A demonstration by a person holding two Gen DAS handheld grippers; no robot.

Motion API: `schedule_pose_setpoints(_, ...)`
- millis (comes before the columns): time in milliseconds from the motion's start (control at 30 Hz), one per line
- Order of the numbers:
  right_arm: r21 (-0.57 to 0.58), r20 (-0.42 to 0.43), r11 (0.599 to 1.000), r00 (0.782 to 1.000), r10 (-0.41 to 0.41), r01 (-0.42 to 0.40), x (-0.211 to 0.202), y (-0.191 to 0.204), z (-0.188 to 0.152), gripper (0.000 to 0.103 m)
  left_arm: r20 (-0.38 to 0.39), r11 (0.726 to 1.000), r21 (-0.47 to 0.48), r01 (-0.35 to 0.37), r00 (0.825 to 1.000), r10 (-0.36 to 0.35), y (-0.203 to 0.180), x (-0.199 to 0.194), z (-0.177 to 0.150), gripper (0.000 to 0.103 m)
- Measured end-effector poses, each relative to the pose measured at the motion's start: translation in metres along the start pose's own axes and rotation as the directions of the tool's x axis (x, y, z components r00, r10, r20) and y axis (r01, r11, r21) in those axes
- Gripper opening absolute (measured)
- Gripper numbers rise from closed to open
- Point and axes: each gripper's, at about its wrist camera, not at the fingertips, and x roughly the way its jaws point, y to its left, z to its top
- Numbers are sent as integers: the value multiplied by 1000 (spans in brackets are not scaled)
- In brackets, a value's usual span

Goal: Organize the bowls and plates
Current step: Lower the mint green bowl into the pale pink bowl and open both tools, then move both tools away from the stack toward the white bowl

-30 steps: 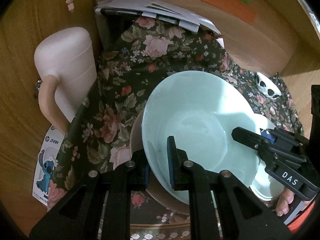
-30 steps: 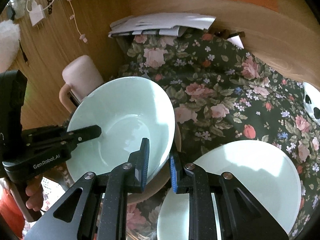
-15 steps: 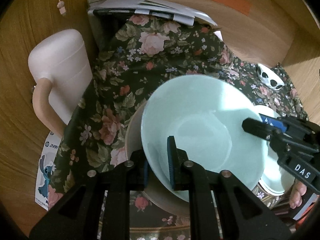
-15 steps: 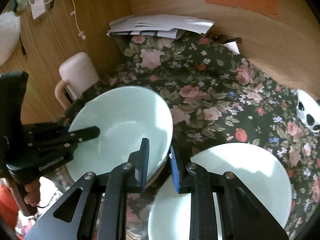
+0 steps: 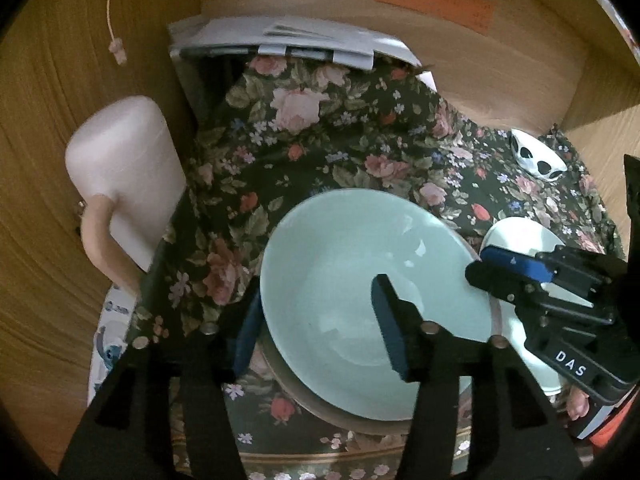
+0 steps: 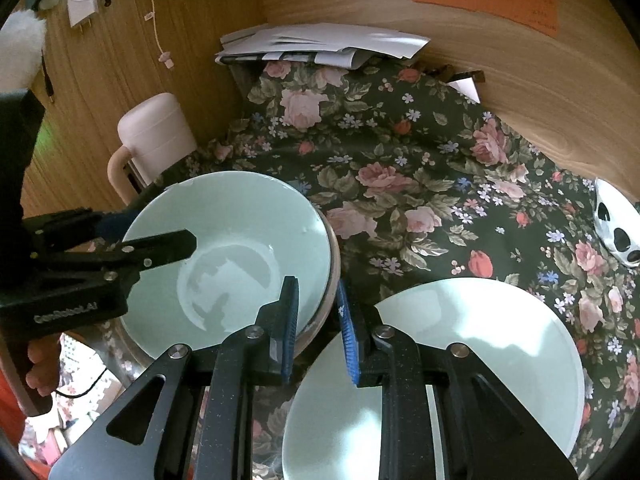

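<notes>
A pale green bowl sits nested in a beige bowl on the floral cloth. My left gripper is open, its jaws straddling the bowl's near-left rim. In the right wrist view the same green bowl lies left of centre inside the beige bowl. My right gripper is open, its jaws astride the right rim of the stacked bowls. A pale green plate lies flat to the right; it also shows in the left wrist view.
A pink lidded jug stands at the left by the wooden wall. A stack of papers lies at the back. A small white and black dish sits at the far right. Wooden walls enclose the cloth.
The green bowl has come down level into the beige bowl. Both grippers have opened and let go of its rim.
</notes>
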Motion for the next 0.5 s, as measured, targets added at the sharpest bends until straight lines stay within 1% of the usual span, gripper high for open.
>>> schedule_pose_setpoints(100, 10, 1, 1000, 1000, 11, -11, -1, -1, 1, 20, 52, 999, 18, -29, 998, 28, -3, -9, 2, 62)
schedule_pose_setpoints(200, 18, 14, 1000, 1000, 15, -15, -6, -5, 2, 20, 85, 999, 32, -29, 996, 26, -6, -16, 5, 69)
schedule_pose_setpoints(300, 22, 35, 1000, 999, 9, -10, -15, -9, 5, 22, 95, 999, 29, -20, 995, 17, -8, -19, 9, 69)
schedule_pose_setpoints(433, 37, 91, 999, 996, -24, 21, -38, -20, 9, 36, 99, 1000, 6, 18, 995, -18, -14, -21, 16, 71)
schedule_pose_setpoints(500, 44, 120, 998, 992, -47, 42, -51, -28, 11, 41, 111, 999, 7, 32, 993, -33, -19, -21, 20, 73)
